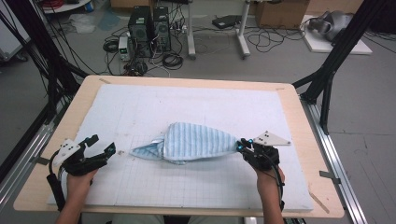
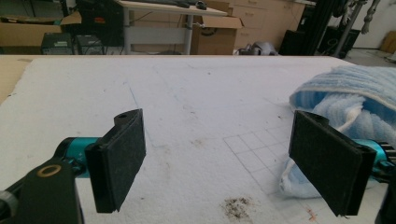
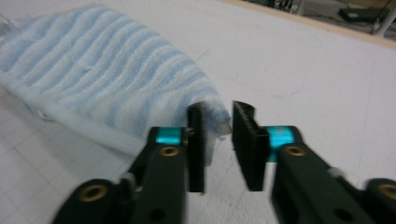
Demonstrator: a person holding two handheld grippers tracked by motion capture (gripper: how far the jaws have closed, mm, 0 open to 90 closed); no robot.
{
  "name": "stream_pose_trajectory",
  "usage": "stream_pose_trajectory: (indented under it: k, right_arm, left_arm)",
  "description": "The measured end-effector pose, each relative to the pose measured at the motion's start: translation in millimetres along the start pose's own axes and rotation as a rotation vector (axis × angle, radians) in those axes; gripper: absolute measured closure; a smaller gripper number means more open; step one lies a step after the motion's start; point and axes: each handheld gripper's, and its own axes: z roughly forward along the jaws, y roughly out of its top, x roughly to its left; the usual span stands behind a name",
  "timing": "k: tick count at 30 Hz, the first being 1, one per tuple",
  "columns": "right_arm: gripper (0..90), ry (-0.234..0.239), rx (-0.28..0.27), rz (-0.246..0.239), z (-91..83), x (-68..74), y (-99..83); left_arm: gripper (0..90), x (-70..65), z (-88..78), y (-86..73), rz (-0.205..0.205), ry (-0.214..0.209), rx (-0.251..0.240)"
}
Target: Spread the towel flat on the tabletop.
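At the towel's (image 1: 196, 142) three o'clock tip, the right gripper (image 3: 223, 122) stands with jaws parted, cloth loose between; the left gripper (image 1: 103, 145), wide open, should take the nine o'clock corner squarely.

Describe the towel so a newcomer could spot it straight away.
On the white mat covering the table, look mid-way between the two grippers. The towel lies bunched in a long cone, tapering toward the right gripper. It is the only soft, blue-and-white striped thing there.
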Motion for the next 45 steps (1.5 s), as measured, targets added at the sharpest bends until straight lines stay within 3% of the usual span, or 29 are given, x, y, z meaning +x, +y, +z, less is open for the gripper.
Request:
stream_pose_trajectory:
  k: [3, 11, 14, 19, 25, 29, 30, 31, 32, 33, 35, 37, 40, 41, 42, 43, 44, 45]
  right_arm:
    - [53.1, 0.055, -0.036, -0.004, 3.0, 6.9, 1.0]
    - [37.9, 0.283, -0.042, -0.168, 39.3, 56.2, 17.2]
    - [37.9, 0.326, -0.018, -0.253, 56.4, 77.0, 18.7]
    - [38.6, 0.361, 0.04, -0.312, 79.3, 96.6, 14.9]
    - [45.5, 0.338, 0.113, -0.365, 95.3, 104.0, 9.9]
    - [68.7, 0.318, 0.152, -0.384, 101.9, 102.6, 7.3]
    - [68.7, 0.318, 0.152, -0.384, 101.9, 102.6, 7.3]
    - [78.0, 0.327, 0.154, -0.386, 101.9, 102.0, 7.7]
    - [84.5, 0.325, 0.144, -0.393, 100.6, 101.2, 9.0]
    - [87.7, 0.327, 0.12, -0.366, 97.7, 96.8, 14.0]
    - [88.5, 0.33, 0.115, -0.355, 96.9, 95.1, 15.9]
    - [89.3, 0.286, 0.079, -0.315, 93.7, 80.8, 31.0]
    - [89.3, 0.273, 0.064, -0.295, 94.4, 71.8, 39.1]
    - [85.4, 0.312, 0.05, -0.271, 94.5, 66.4, 44.5]
    - [85.4, 0.312, 0.05, -0.271, 94.5, 66.4, 44.5]
    - [77.1, 0.355, 0.027, -0.27, 94.1, 67.2, 46.0]
    - [77.1, 0.355, 0.027, -0.27, 94.1, 67.2, 46.0]
    - [70.5, 0.384, 0.031, -0.29, 94.0, 72.2, 44.7]
  left_arm:
    - [19.1, -0.2, 0.1, -0.1, -0.002, 0.001, -0.001]
    - [19.1, -0.1, 0.0, 0.0, -0.001, 0.0, -0.001]
    - [19.1, -0.3, -0.2, 0.0, 0.006, -0.002, 0.002]
    - [19.1, -0.2, -0.3, 0.0, 0.006, -0.003, 0.001]
    - [19.1, -0.1, -0.3, 0.0, 0.006, -0.005, 0.001]
    - [19.1, -0.3, -0.3, 0.0, 0.006, -0.003, 0.001]
    - [19.1, -0.3, -0.2, 0.0, 0.006, -0.002, 0.002]
    - [19.1, -0.3, -0.2, 0.0, 0.006, -0.002, 0.002]
    - [19.1, -0.3, -0.2, 0.0, 0.007, -0.002, 0.002]
    - [19.1, -0.3, 0.0, 0.2, 0.008, -0.003, 0.003]
    - [19.1, -0.3, 0.2, 0.2, 0.01, -0.002, 0.004]
    - [19.1, -0.6, 0.5, 0.1, 0.011, 0.0, 0.003]
    - [19.1, -0.5, 0.3, 0.1, 0.008, -0.002, 0.004]
    - [19.1, -0.2, 0.3, 0.2, 0.009, -0.003, 0.004]
    - [19.1, -0.2, 0.3, 0.2, 0.008, -0.003, 0.004]
    - [19.1, 0.0, 0.3, 0.1, 0.006, -0.003, 0.005]
    - [19.1, 0.0, 0.3, 0.1, 0.006, -0.003, 0.005]
    - [19.1, 0.0, 0.4, 0.2, 0.004, -0.005, 0.007]
